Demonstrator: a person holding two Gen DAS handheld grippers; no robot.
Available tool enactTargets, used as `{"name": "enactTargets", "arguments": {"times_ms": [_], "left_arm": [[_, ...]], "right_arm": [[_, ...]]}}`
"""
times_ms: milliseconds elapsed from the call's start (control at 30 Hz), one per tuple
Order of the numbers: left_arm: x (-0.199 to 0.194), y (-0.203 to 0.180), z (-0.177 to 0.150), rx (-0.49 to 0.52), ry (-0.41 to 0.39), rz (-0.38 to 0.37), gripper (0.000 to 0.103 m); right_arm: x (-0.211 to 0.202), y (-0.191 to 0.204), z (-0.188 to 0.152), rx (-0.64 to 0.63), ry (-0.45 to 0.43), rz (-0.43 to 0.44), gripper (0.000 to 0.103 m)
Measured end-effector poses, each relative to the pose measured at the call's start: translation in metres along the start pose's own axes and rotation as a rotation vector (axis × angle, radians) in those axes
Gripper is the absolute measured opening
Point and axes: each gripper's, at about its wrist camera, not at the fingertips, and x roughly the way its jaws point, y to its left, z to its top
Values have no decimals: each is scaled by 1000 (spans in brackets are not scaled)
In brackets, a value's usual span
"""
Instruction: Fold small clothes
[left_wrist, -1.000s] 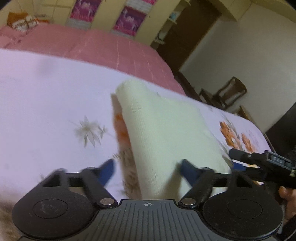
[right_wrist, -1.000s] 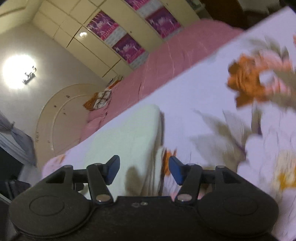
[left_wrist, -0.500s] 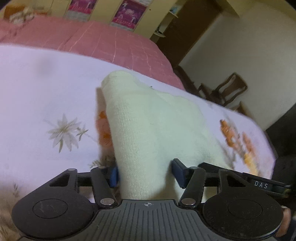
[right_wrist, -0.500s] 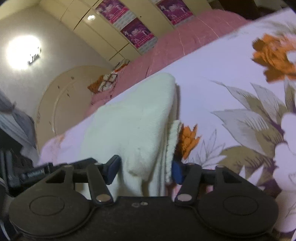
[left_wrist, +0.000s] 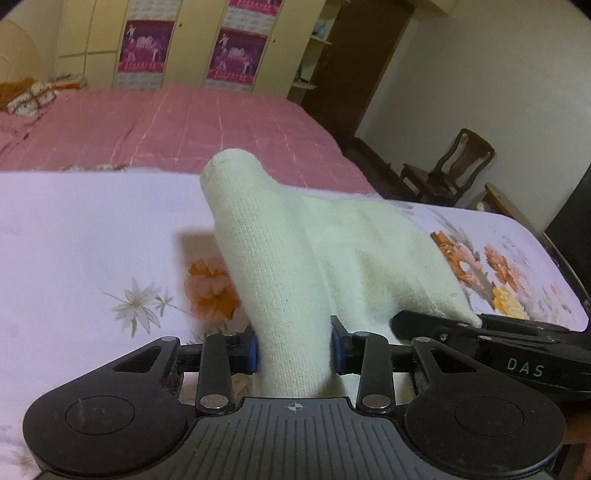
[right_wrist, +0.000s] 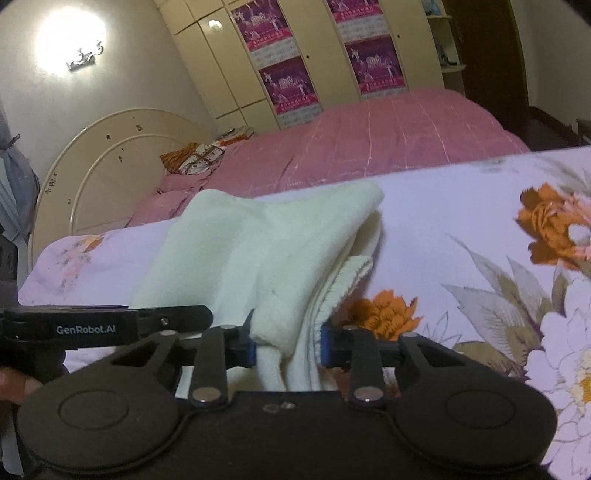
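Left wrist view: the left gripper (left_wrist: 294, 345) has just closed on the one pale cream knitted garment (left_wrist: 332, 251), now lifted off the floral bedsheet (left_wrist: 92, 240); the right gripper (right_wrist: 287, 341) likewise pinches its other end.

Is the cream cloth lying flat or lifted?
Lifted: both tools grip the cream cloth, raising its near edge off the flowered sheet.

Both my grippers have just been closing, and each one's got cloth pinched between its blue pads now. My left gripper (left_wrist: 294, 349) points forward and a bit down, and my right gripper (right_wrist: 287, 341) sits close beside it, angled about the same. A bit of my hand (right_wrist: 14, 384) shows at the right wrist view's edge.
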Motion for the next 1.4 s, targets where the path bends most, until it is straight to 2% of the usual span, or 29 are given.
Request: {"name": "enactTargets", "arguments": {"times_ms": [233,367,633,800,967,1000,1033,1100,1167,1233,1300,1400], "left_arm": [[-65,4,0,34,-60,7,36],[-109,27,-11,38,-72,39,36],[-187,103,-62,-46,-59,94,36],[-209,136,-107,-100,-31,138,36],[-202,154,-147,-150,0,175,38],[-198,158,-154,-165,11,187,46],[-196,157,-162,-176,4,193,61],[-199,165,-175,-205,-32,212,72],[-206,169,-180,-220,-51,218,72],[-225,166,-181,-180,-105,257,71],[-240,159,-175,-121,-167,280,66],[-237,145,-153,-42,-195,247,66]], "right_arm": [[-32,34,9,-34,-51,11,29],[-40,76,5,-85,-65,28,29],[-28,157,-21,-137,-23,117,29],[-9,192,-50,-143,46,183,29],[9,206,-76,-121,116,226,29],[16,205,-81,-114,135,226,29],[18,205,-90,-105,153,221,29],[28,193,-101,-71,182,198,30],[30,175,-105,0,181,217,41],[21,167,-105,31,176,220,45],[5,165,-99,19,121,209,43],[-11,170,-79,-43,29,199,26]]}}
